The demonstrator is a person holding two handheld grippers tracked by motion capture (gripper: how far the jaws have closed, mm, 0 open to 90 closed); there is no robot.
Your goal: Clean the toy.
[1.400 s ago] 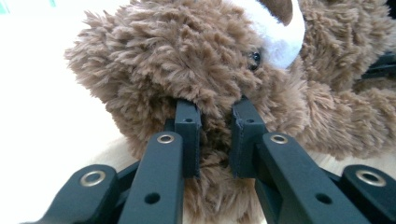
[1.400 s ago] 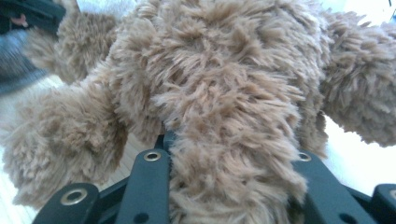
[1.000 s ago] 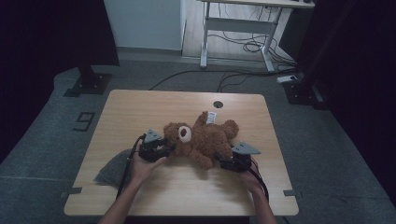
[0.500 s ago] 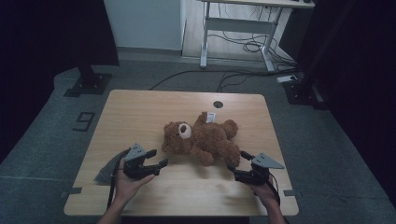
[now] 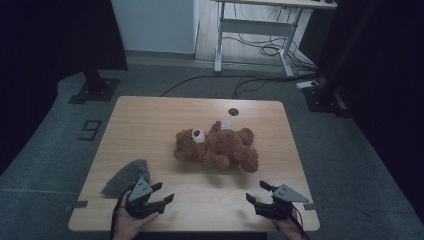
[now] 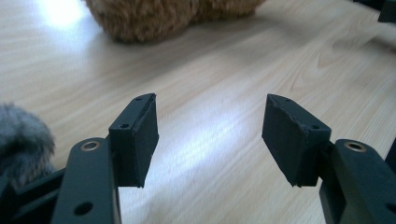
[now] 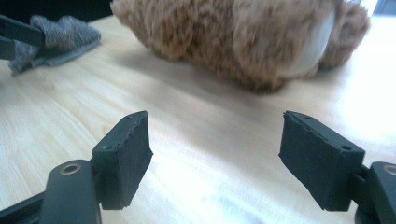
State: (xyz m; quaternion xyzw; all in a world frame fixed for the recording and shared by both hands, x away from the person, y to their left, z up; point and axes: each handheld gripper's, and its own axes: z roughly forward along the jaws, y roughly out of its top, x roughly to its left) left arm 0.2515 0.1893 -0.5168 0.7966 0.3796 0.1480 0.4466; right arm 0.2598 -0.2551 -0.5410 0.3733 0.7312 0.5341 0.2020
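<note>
- A brown teddy bear [image 5: 217,147] lies on its back near the middle of a pale wooden table [image 5: 150,120], just above centre of the high view. Its head points toward the left of the frame, its legs toward the right, and a small white tag sits at its upper edge.
- The left gripper [image 5: 161,194] rests at the lower left of the high view, held in a hand [image 5: 131,222] at the table's near edge. Its jaws are spread wide and hold nothing; it sits well apart from the bear.
- The right gripper [image 5: 257,191] rests at the lower right of the high view, also at the near edge. Its jaws are likewise spread and hold nothing, with bare wood between them and the bear.
- In the left gripper view, the bear's fur fills the top edge of the frame, beyond the two black pads [image 6: 140,137].
- In the right gripper view, the bear spans the upper half, with one pale foot sole turned to the camera.
- A crumpled grey cloth [image 5: 125,176] lies just beside the left gripper, at the lower left of the high view.
- Judged from this layout, the work in hand appears to be handling the bear. Doing it well likely means bringing both grippers in level, one at each side, and closing on a firm limb or the body rather than loose fur.
</note>
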